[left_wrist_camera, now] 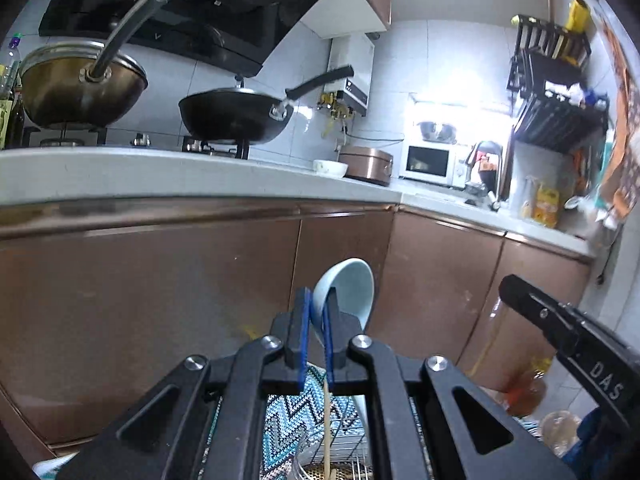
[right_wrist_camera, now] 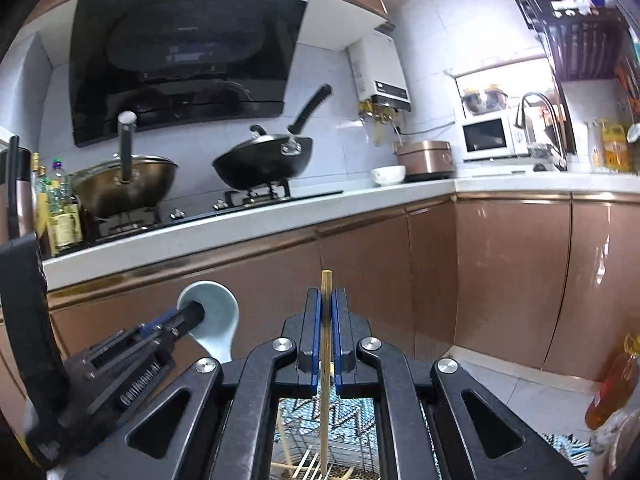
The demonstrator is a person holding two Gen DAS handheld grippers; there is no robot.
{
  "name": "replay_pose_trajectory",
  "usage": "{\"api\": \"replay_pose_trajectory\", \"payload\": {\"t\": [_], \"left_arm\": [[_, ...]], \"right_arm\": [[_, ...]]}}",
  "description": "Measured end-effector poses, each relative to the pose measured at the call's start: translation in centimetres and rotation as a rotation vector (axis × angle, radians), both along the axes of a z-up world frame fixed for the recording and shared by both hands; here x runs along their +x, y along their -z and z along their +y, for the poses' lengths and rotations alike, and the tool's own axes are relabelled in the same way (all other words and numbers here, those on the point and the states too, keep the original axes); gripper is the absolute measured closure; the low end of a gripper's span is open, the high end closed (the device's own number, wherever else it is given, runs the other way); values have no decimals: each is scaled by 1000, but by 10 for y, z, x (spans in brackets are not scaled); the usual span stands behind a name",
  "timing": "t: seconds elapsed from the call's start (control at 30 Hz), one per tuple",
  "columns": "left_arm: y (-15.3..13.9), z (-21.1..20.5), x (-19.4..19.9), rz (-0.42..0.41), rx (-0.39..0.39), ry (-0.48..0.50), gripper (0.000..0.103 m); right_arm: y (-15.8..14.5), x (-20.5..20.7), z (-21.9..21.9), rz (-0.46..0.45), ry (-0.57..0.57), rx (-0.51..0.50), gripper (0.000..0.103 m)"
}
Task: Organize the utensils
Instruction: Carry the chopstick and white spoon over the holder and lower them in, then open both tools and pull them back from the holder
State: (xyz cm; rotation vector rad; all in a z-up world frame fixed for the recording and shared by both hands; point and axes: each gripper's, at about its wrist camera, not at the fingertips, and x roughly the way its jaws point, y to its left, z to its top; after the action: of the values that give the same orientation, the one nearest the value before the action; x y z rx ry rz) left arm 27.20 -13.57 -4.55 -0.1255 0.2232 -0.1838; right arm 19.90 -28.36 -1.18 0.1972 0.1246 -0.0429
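My left gripper (left_wrist_camera: 317,312) is shut on a pale blue ceramic spoon (left_wrist_camera: 352,288), its bowl sticking up past the blue pads. The spoon and left gripper also show in the right wrist view (right_wrist_camera: 212,320), low on the left. My right gripper (right_wrist_camera: 326,312) is shut on a wooden chopstick (right_wrist_camera: 326,292) held upright; its top end pokes above the fingertips and its lower end runs down toward a wire rack (right_wrist_camera: 348,432) with more chopsticks below. The right gripper's body shows in the left wrist view (left_wrist_camera: 568,344) at the lower right.
A zigzag-patterned cloth (left_wrist_camera: 288,412) lies under the wire rack (left_wrist_camera: 344,452). Brown cabinet doors (left_wrist_camera: 160,300) and a white counter (left_wrist_camera: 160,172) face me, with two woks (right_wrist_camera: 260,160) on the stove. An oil bottle (right_wrist_camera: 616,384) stands on the floor at the right.
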Motion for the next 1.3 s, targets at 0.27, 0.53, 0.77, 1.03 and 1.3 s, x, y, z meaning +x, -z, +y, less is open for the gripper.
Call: {"api": "replay_pose_trajectory", "payload": {"t": [0.27,0.53,0.77,1.03,1.3], "left_arm": [[34,-14,6,24,7,22,86],[-8,22,-30,-7,-16,64,60],[-62,96,-93,-29,25,70,52],[-90,192,-173,-27,47,44,51],[-81,237,-220,2,22,-28,45]], "right_arm": [[42,4,1,64,-1,-7,98],[29,-18,3,75,18,-24,78],[-4,-69,13,44,35,-75,65],[-24,-136,29,52,36,-89,63],[-15,-177,58,104,28,-93,60]]}}
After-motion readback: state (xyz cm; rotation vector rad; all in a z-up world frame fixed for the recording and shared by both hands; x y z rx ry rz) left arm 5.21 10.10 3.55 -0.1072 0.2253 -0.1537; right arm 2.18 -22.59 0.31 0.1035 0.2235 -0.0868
